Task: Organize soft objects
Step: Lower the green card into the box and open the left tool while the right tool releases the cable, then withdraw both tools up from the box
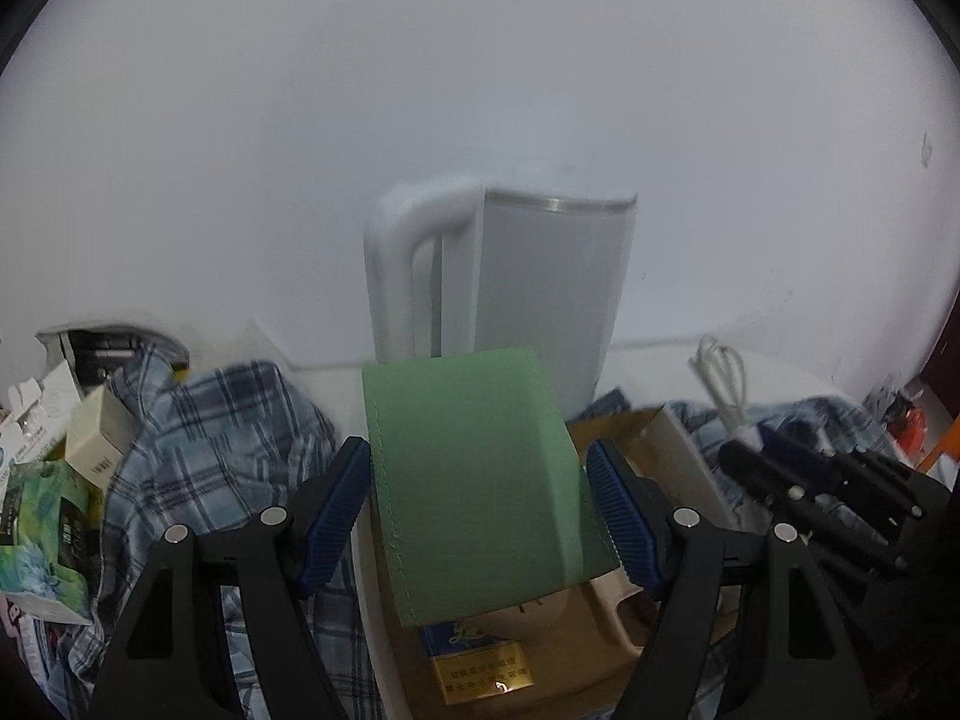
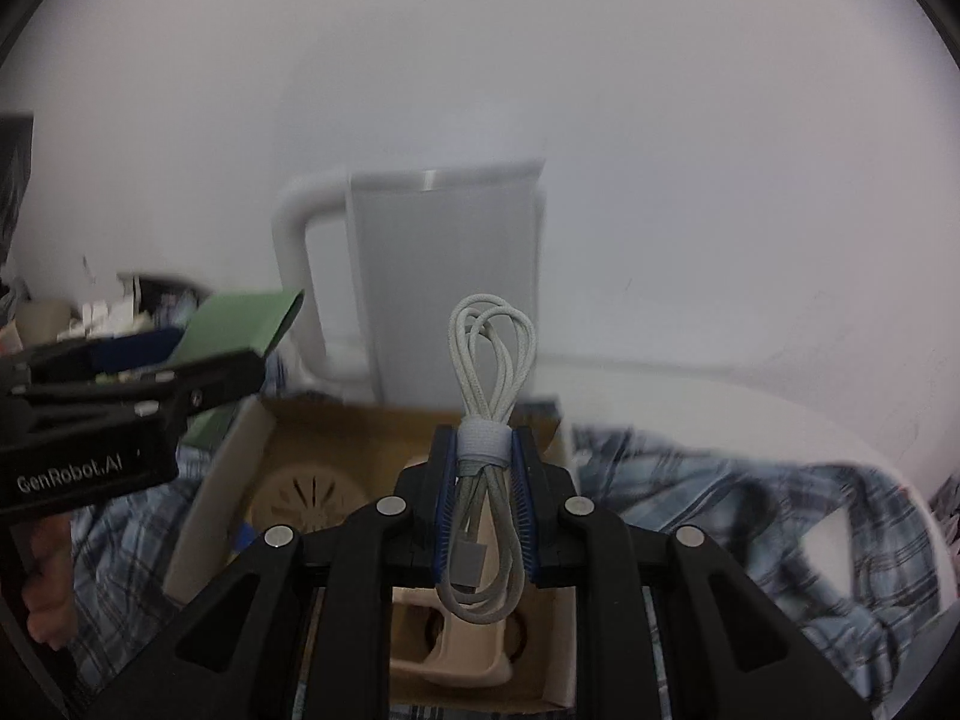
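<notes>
Left wrist view: a green pouch [image 1: 474, 480] is held between the blue pads of the left gripper [image 1: 477, 516], whose fingers [image 1: 336, 510] are spread wide to span it. The pouch is carried above an open cardboard box [image 1: 630, 438]. A plaid shirt [image 1: 222, 456] is spread around the box, and a white kettle [image 1: 516, 282] is seen behind it against a white wall [image 1: 480, 60]. Small cartons [image 1: 96, 438] are piled at the left edge.

Right wrist view: a coiled white cable [image 2: 489, 396], bound by a grey strap, is clamped upright in the right gripper [image 2: 486, 504], its fingers [image 2: 444, 498] drawn narrow. The cable is held above the same box [image 2: 240, 468], in which a beige fan [image 2: 306, 495] is lying.
</notes>
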A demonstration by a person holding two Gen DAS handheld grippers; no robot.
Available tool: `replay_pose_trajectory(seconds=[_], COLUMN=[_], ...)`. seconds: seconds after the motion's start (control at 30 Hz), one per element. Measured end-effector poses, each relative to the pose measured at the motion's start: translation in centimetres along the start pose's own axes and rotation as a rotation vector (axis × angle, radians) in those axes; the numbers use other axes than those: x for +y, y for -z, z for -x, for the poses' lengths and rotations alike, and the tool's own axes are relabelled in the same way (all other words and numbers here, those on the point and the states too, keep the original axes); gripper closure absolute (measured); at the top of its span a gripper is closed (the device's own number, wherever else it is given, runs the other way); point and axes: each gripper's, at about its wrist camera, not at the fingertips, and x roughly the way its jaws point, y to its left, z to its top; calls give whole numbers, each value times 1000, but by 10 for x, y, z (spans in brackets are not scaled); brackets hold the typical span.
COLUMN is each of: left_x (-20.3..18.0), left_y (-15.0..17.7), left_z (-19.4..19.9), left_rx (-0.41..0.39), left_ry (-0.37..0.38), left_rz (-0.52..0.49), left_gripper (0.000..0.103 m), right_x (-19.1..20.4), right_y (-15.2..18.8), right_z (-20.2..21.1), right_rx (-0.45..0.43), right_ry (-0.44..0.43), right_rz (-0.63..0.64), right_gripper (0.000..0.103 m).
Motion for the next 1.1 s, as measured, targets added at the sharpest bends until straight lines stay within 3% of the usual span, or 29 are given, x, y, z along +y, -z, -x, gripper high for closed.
replay_pose_trajectory(seconds=[0.27, 0.43, 0.63, 0.73, 0.8, 0.83, 0.87, 0.93, 1.1], left_x=[4, 7, 5, 4, 1, -1, -2, -2, 7], left_y=[22, 26, 25, 22, 20, 19, 18, 16, 10], left_z=[-50, -63, -58, -54, -46, -42, -39, -33, -12], left_rx=[129, 164, 150, 121, 75, 46, 32, -5, -100], left_ry=[-5, -15, 8, 31, 20, 2, -3, 11, 40], left_rz=[-3, 1, 21, 31, 16, 3, -2, 5, 68], left_gripper=[27, 27, 25, 12, 10, 9, 2, 0, 0], right_x=[10, 16, 11, 5, 7, 8, 7, 7, 8], right_y=[31, 38, 40, 41, 41, 40, 40, 39, 35], right_z=[-23, -33, -24, -19, -21, -21, -18, -9, -4], right_rx=[120, 153, 141, 149, 152, 147, 130, 64, 38], right_ry=[-36, -40, -37, -49, -62, -65, -65, -66, -49], right_rz=[35, 49, 64, 59, 61, 62, 60, 53, 75], right_gripper=[86, 86, 86, 85, 72, 42, 19, 18, 18])
